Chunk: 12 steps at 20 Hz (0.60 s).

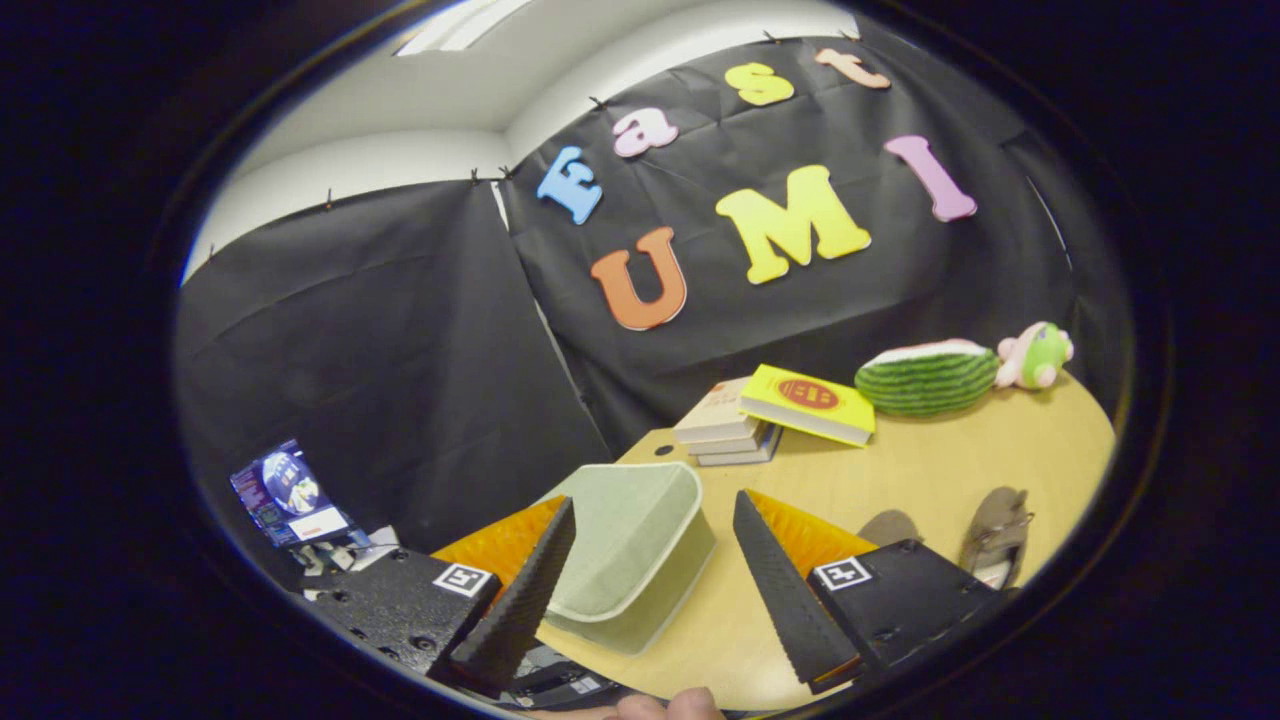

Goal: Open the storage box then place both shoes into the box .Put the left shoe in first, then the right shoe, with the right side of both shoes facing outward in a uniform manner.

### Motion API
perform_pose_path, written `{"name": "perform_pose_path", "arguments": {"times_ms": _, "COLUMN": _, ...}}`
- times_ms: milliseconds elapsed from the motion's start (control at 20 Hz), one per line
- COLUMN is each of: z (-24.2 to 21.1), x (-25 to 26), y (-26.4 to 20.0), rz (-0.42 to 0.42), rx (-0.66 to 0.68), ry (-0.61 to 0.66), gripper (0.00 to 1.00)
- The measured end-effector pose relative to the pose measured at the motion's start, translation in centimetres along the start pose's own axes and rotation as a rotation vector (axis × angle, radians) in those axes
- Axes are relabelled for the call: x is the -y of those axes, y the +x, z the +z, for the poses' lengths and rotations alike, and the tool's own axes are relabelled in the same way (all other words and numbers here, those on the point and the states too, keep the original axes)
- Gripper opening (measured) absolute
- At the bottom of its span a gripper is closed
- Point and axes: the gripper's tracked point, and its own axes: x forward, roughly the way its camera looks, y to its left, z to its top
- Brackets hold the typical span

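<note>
The gripper (650,570) hangs over the wooden table (950,460) with its fingers spread wide and nothing held. The pale green storage box (635,545) lies between the fingers, close to the left one. Two brown shoes (990,535) rest to the right of the box, beyond the right finger. A stack of books (775,415) sits behind the box, with a watermelon plush (925,378) further right.

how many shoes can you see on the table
2: one shoe beyond the right finger, another shoe partly hidden behind that finger. The gripper is open.
</note>
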Motion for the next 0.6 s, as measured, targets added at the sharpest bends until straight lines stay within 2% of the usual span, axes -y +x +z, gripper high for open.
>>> {"name": "perform_pose_path", "arguments": {"times_ms": 200, "z": -3.3, "x": -0.4, "y": 3.7, "rz": 0.089, "rx": -0.118, "ry": 0.124, "gripper": 1.0}}
{"name": "perform_pose_path", "arguments": {"times_ms": 600, "z": -8.0, "x": -0.3, "y": 8.8, "rz": 0.138, "rx": -0.262, "ry": 0.235, "gripper": 1.0}}
